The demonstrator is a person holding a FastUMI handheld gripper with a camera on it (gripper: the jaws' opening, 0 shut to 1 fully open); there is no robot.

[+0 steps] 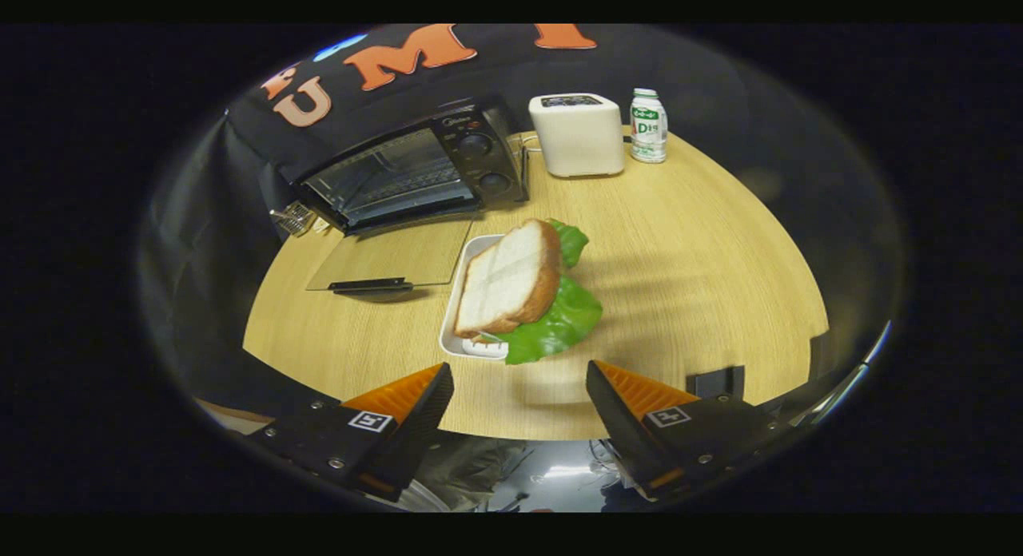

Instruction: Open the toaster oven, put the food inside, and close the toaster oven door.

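A black toaster oven (415,172) stands at the far left of the round wooden table (679,252). Its glass door (392,256) lies folded down flat onto the table, handle toward me, and the rack shows inside. A sandwich (511,280) of white bread with green lettuce (559,320) rests on a white rectangular tray (455,324), just right of the open door and ahead of my fingers. My gripper (519,392) hovers near the table's front edge, open, with nothing between its fingers.
A white pop-up toaster (577,134) and a small white-and-green bottle (648,126) stand at the back of the table, right of the oven. Bare wood stretches to the right of the tray. A small dark block (715,380) sits at the front edge.
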